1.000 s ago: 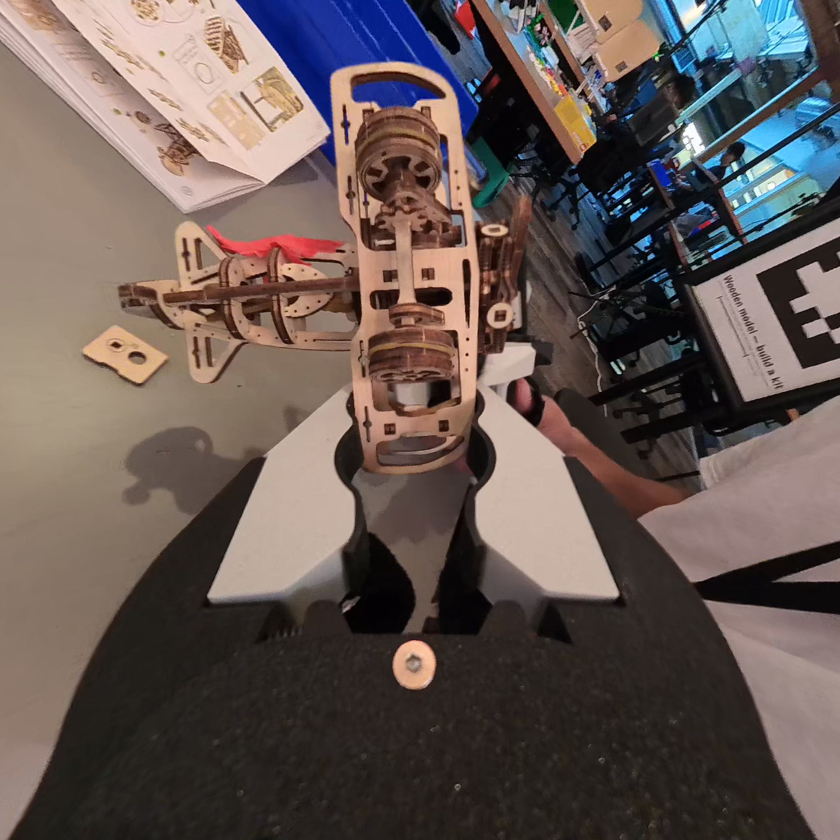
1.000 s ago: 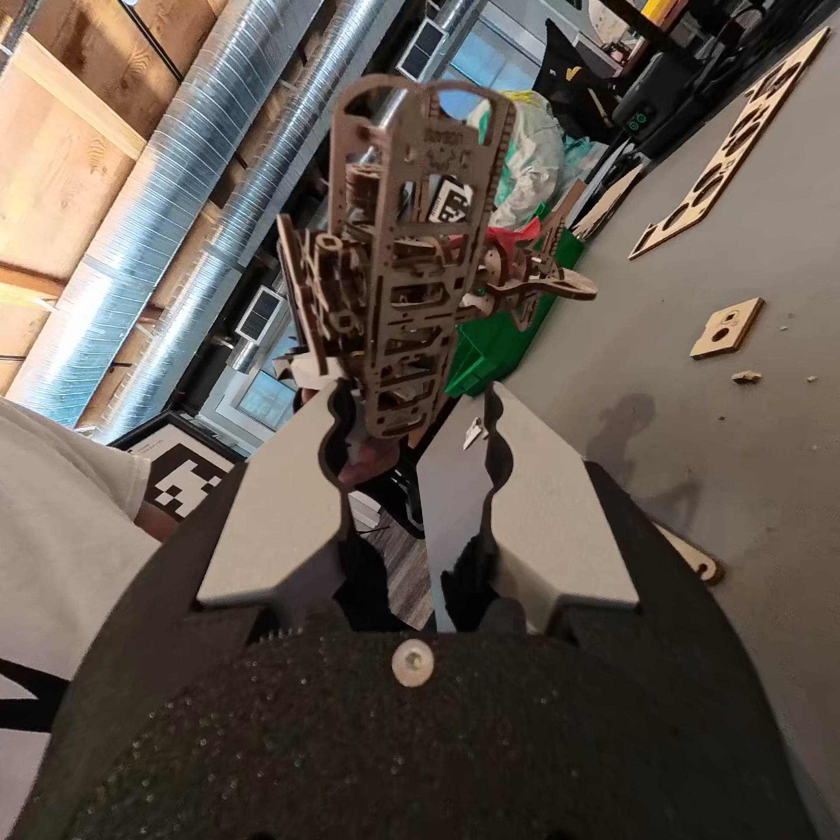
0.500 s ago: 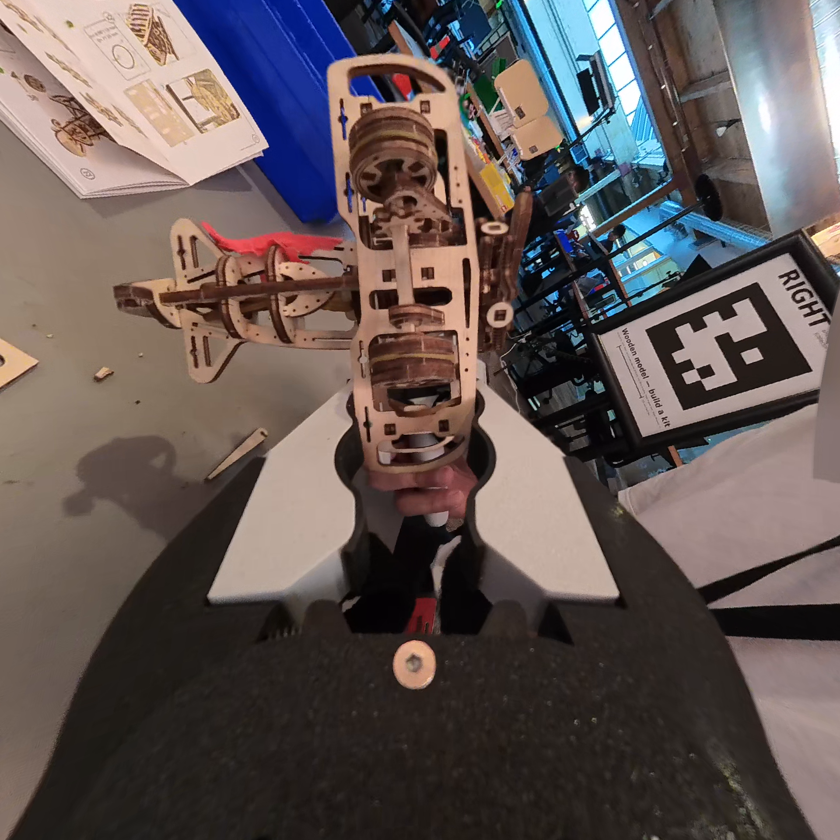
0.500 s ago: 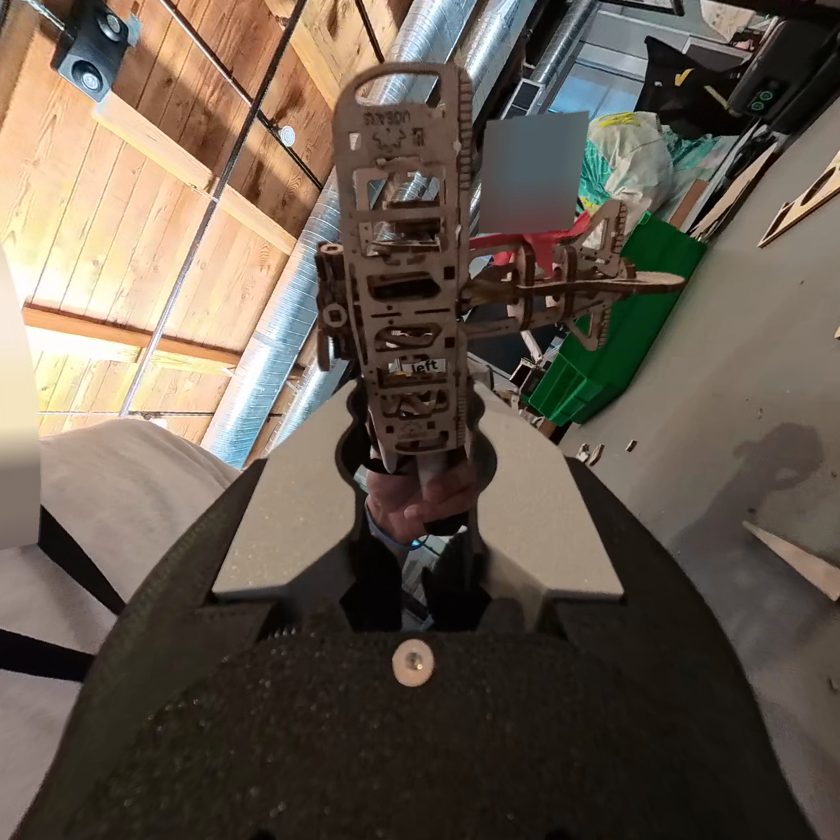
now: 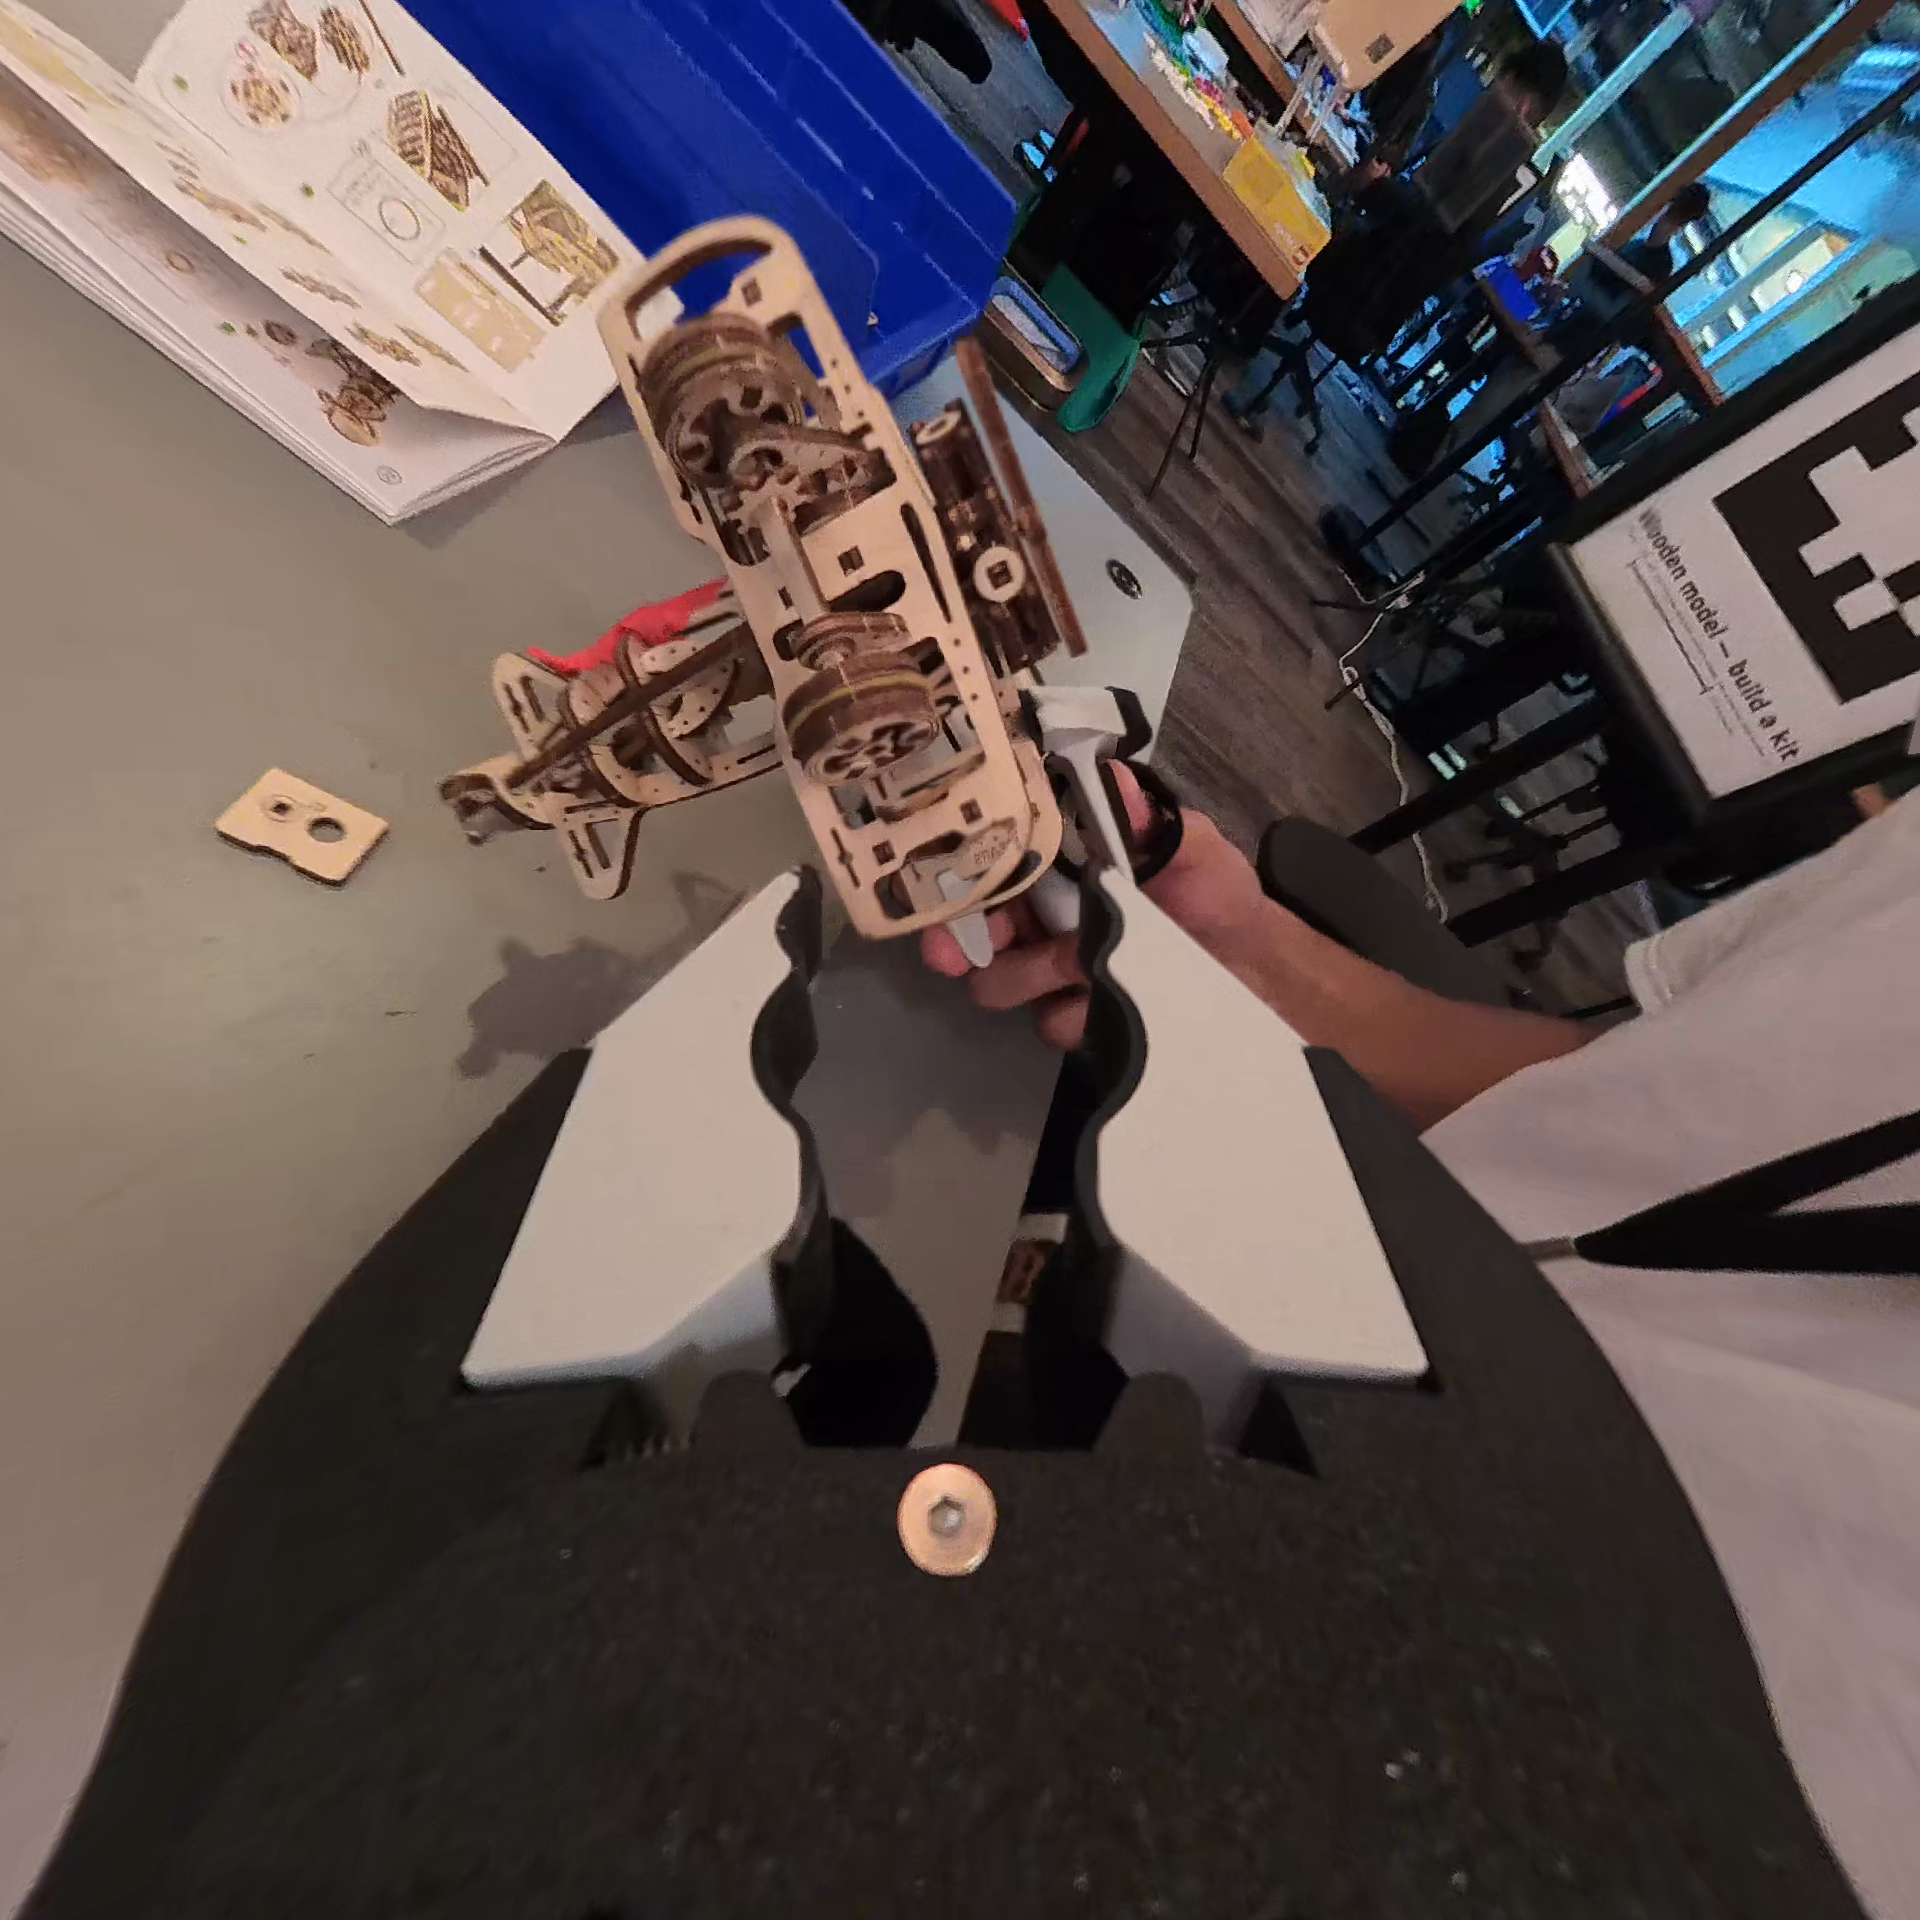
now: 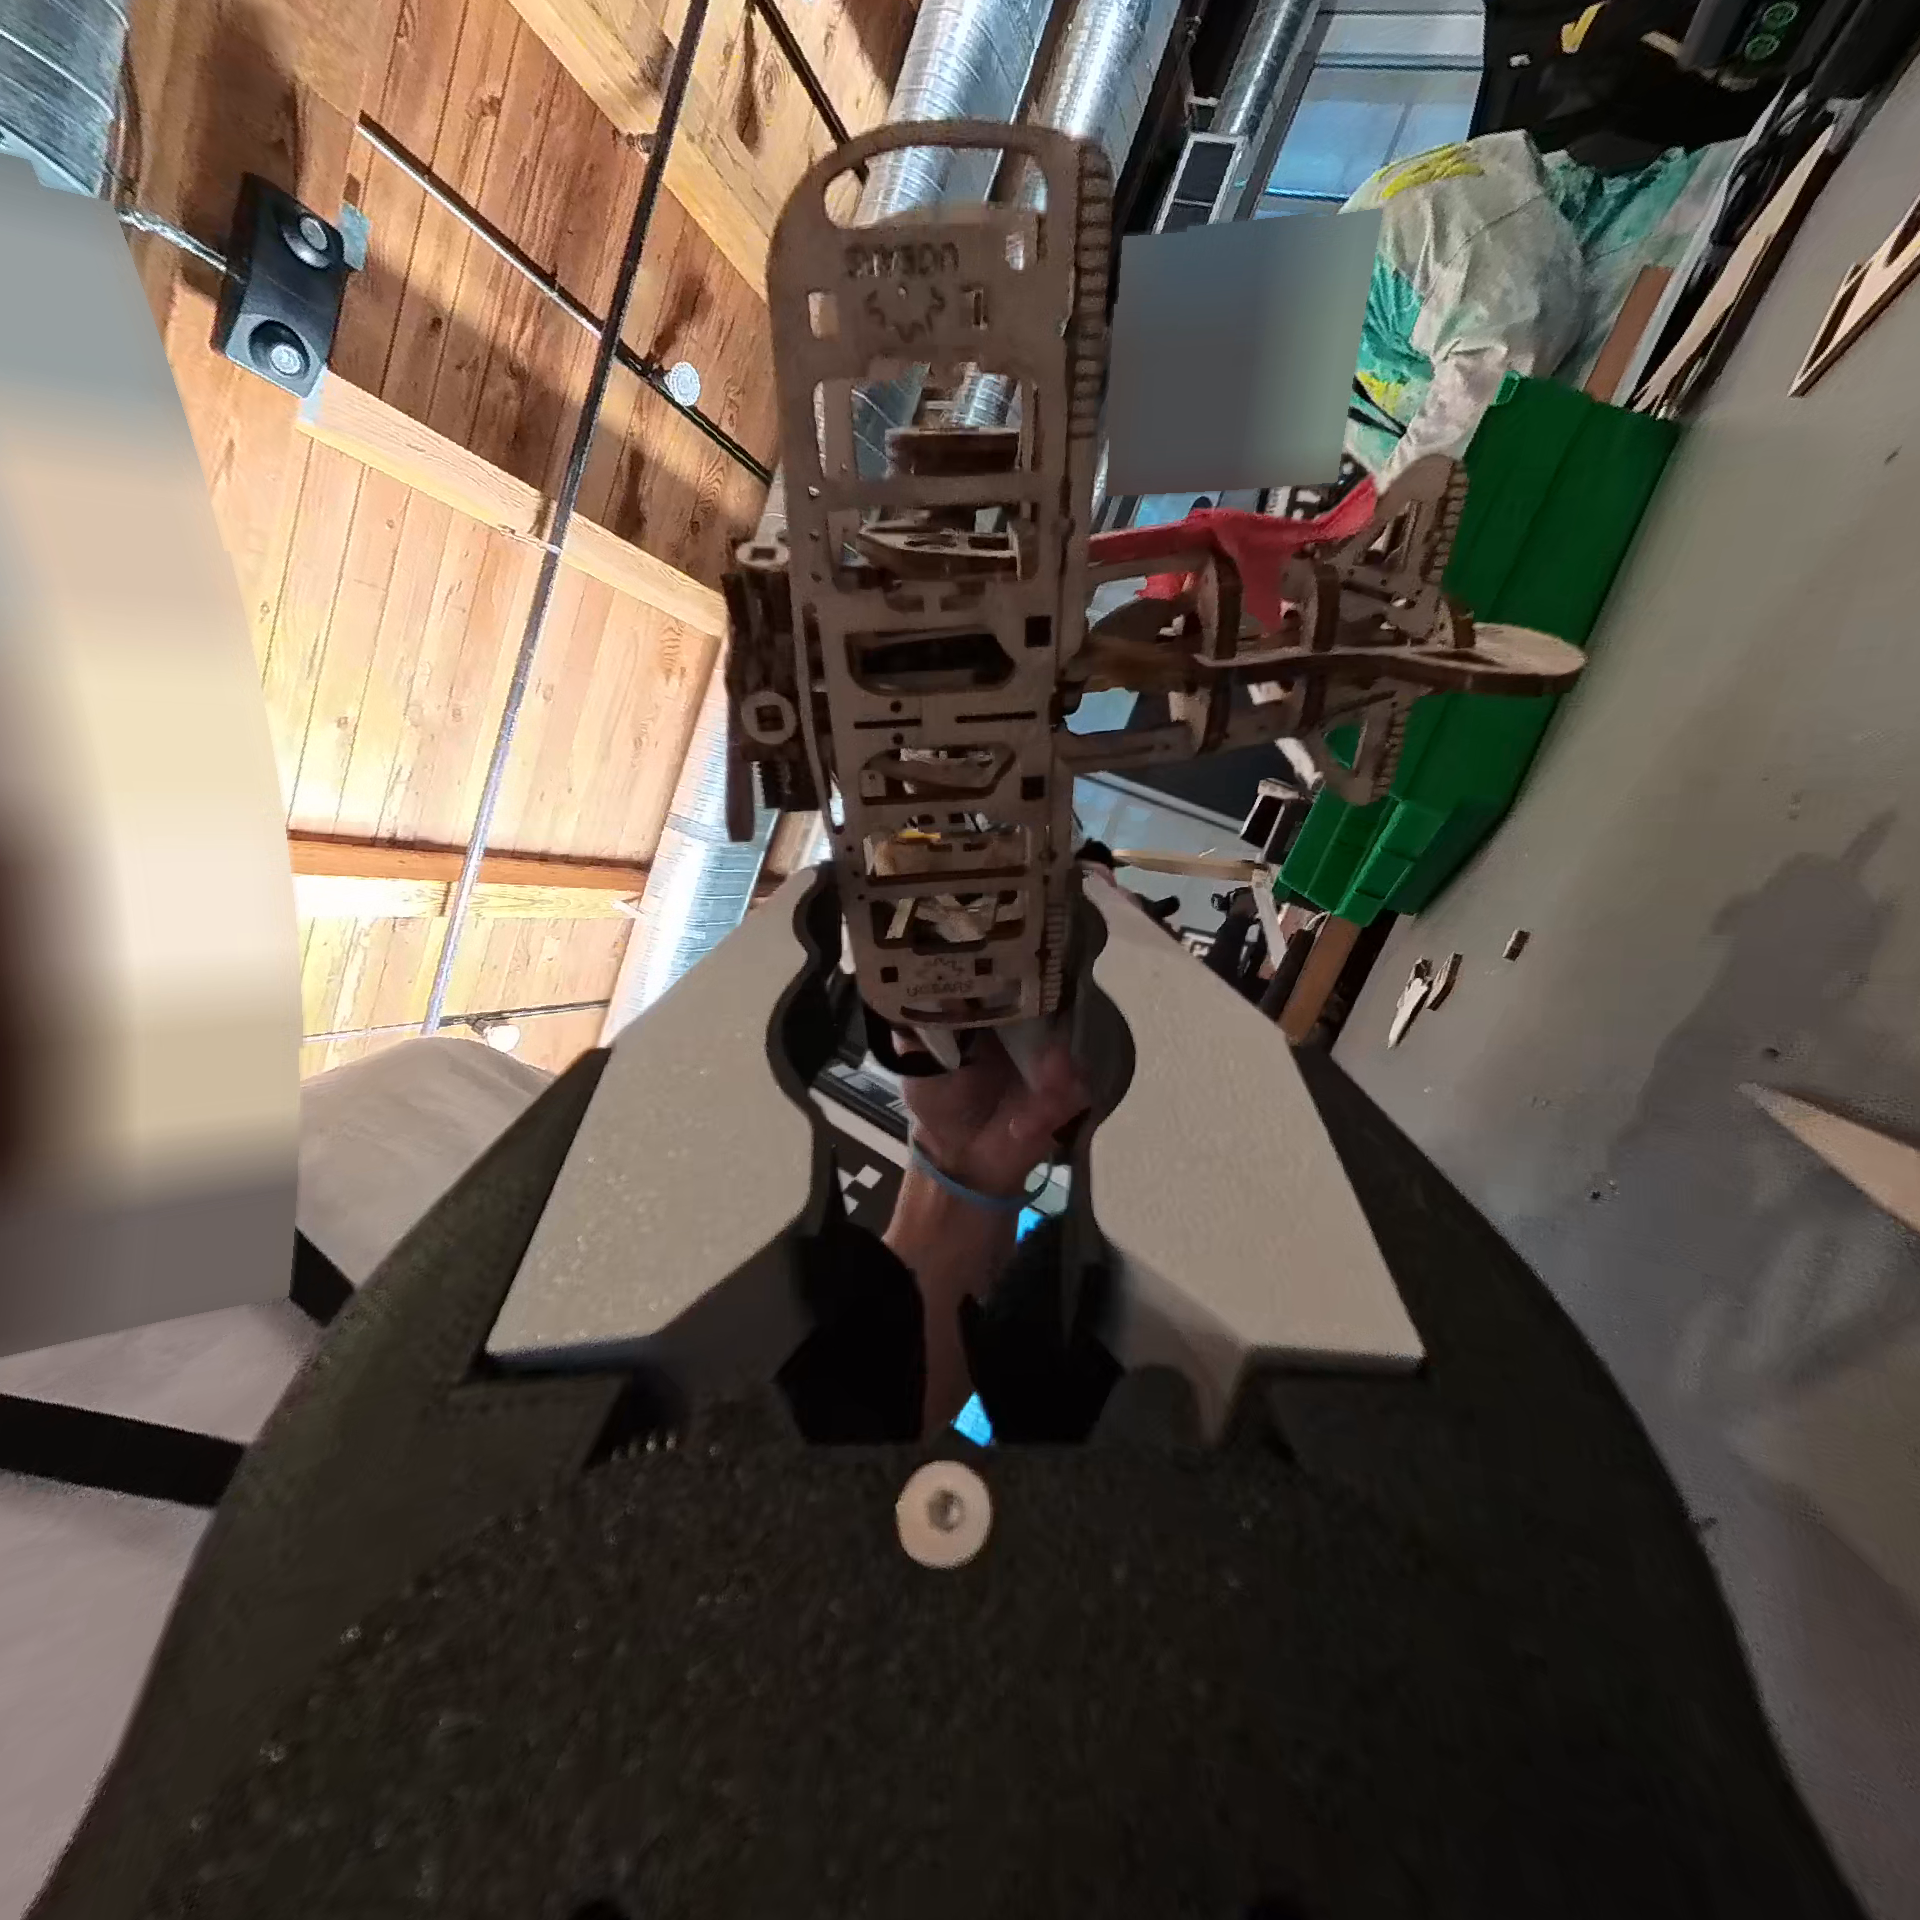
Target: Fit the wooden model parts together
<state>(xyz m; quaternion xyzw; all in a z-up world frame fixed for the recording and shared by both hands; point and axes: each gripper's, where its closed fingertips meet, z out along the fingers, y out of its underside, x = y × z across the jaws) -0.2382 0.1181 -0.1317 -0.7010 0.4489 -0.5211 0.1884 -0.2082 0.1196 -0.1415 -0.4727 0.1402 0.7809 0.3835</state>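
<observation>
The wooden model plane (image 5: pixel 831 623) hangs above the grey table (image 5: pixel 208 1039). It has a long slotted wing frame, a fuselage sticking out sideways and a red strip (image 5: pixel 634 634). My left gripper (image 5: pixel 940 894) is slightly open. The frame's lower end sits tilted between its fingertips with a small gap on each side. In the right wrist view, my right gripper (image 6: pixel 945 914) is shut on the lower end of the same model (image 6: pixel 935 675). The right gripper's white fingers (image 5: pixel 1081 727) show behind the model in the left wrist view.
An open instruction booklet (image 5: pixel 312 281) and a blue bin (image 5: pixel 727 135) lie at the far side of the table. A small wooden offcut with two holes (image 5: pixel 301 826) lies on the left. A framed marker sign (image 5: pixel 1766 582), a green bin (image 6: pixel 1455 675) and wood scraps (image 6: pixel 1423 987) stand nearby. The grippers' ends are close to 4 cm from one another.
My right gripper went from open around the frame to shut on it. My left gripper loosened a little, and the model now sits tilted between its fingers.
</observation>
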